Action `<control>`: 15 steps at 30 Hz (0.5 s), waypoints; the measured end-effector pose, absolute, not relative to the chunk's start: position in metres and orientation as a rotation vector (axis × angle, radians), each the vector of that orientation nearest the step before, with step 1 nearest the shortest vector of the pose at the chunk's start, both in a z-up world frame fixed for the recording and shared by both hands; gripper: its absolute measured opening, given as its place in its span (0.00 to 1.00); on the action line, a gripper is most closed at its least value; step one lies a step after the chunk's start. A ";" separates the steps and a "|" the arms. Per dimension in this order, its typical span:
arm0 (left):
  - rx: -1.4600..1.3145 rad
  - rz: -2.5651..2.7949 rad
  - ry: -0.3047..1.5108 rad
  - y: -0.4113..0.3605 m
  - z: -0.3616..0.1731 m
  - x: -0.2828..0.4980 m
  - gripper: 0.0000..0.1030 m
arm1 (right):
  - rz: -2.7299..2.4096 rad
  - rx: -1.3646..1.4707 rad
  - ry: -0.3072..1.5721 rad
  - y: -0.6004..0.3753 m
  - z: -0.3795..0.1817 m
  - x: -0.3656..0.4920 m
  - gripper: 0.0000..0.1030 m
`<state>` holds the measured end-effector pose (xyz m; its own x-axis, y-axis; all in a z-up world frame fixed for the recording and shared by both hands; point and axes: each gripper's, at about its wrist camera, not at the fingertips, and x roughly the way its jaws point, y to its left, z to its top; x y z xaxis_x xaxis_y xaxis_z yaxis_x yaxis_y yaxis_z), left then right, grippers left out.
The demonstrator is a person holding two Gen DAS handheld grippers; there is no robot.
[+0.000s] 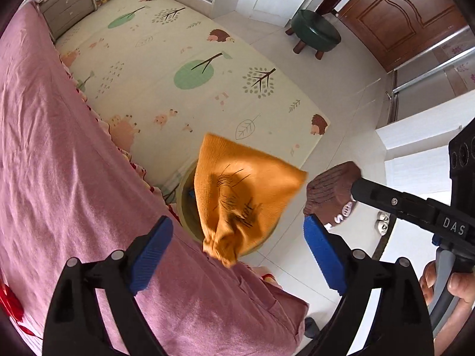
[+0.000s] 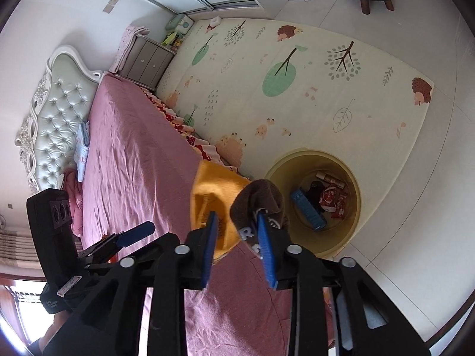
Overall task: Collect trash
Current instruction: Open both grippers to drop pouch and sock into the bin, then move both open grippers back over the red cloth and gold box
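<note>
My left gripper [image 1: 239,246] is open wide, its jaws far apart above the bed's edge. An orange knitted sock [image 1: 237,190] hangs loose in the air between them, touching neither pad, over the yellow bin [image 1: 184,198]. Its lower end is blurred. My right gripper [image 2: 237,231] is open with a narrow gap. A brown sock with white letters [image 2: 256,200] rests against the tip of its right pad, beside the orange sock [image 2: 212,191]. The bin [image 2: 357,198] stands on the floor by the bed and holds a blue box [image 2: 307,209] and red wrappers [image 2: 332,200].
The bed with a pink sheet [image 1: 59,154] fills the left. An animal-print play mat [image 1: 178,68] covers the floor beyond the bin. A green stool [image 1: 315,31], a grey nightstand [image 1: 66,7] and slippers [image 1: 383,222] stand around. A hand [image 1: 457,284] grips the right tool.
</note>
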<state>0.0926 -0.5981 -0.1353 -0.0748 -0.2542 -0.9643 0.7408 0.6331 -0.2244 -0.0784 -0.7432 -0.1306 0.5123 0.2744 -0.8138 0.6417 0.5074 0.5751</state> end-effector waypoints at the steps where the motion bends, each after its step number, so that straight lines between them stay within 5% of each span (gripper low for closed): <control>1: 0.464 -0.866 1.417 -0.599 -0.136 0.092 0.87 | -0.284 1.055 1.059 -0.743 -0.132 -0.079 0.33; 15: 0.403 -0.839 1.445 -0.569 -0.132 0.097 0.87 | -0.249 1.054 1.071 -0.726 -0.124 -0.070 0.33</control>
